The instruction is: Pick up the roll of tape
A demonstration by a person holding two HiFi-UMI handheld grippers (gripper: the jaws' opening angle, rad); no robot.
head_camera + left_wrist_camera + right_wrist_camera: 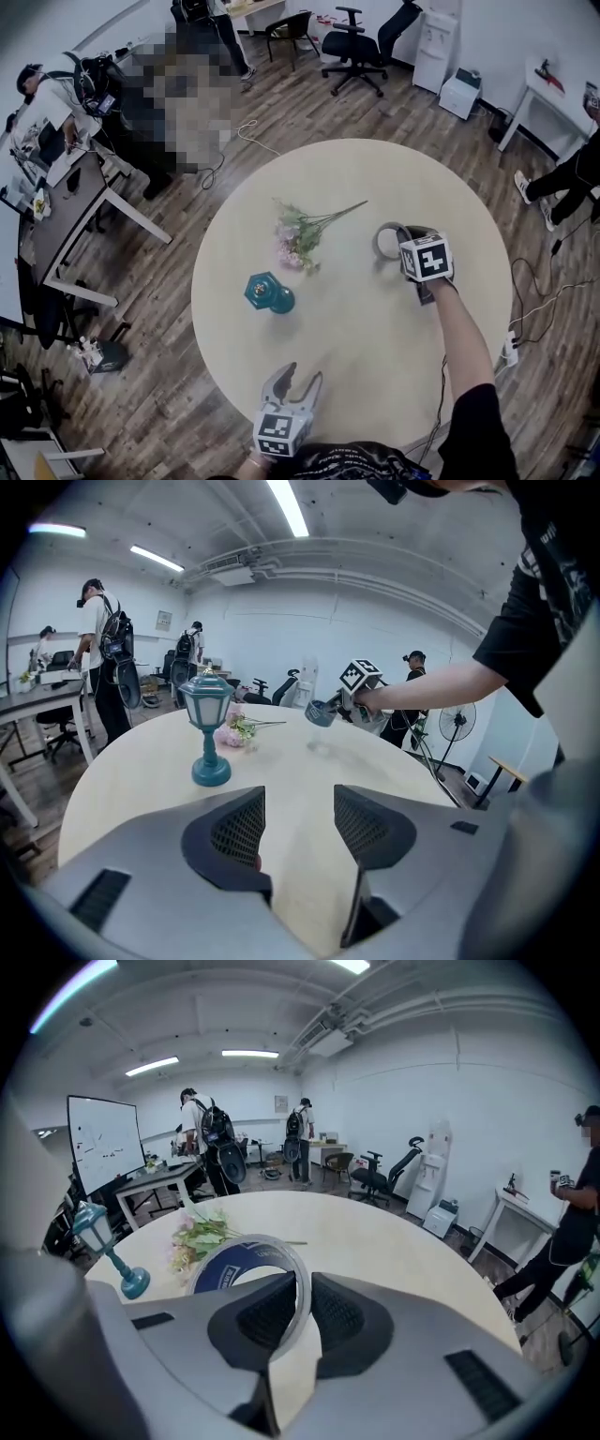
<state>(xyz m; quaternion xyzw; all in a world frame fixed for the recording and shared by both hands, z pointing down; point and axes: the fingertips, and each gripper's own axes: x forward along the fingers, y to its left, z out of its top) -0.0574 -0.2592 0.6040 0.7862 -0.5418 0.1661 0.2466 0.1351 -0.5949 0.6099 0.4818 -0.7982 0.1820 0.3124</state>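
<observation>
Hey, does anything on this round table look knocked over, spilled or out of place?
Nothing stands out. The lantern stands upright, the flowers lie loose on the table, and the right gripper grips the tape roll by its wall.

**Tape roll gripped, off the table top**

I see the translucent grey roll of adhesive tape [220,1265], with a blue printed inner core, standing on its edge. Its wall is pinched between the two pads of the right gripper [304,1281]. It hangs just above the pale round table [356,187], not touching it.
</observation>
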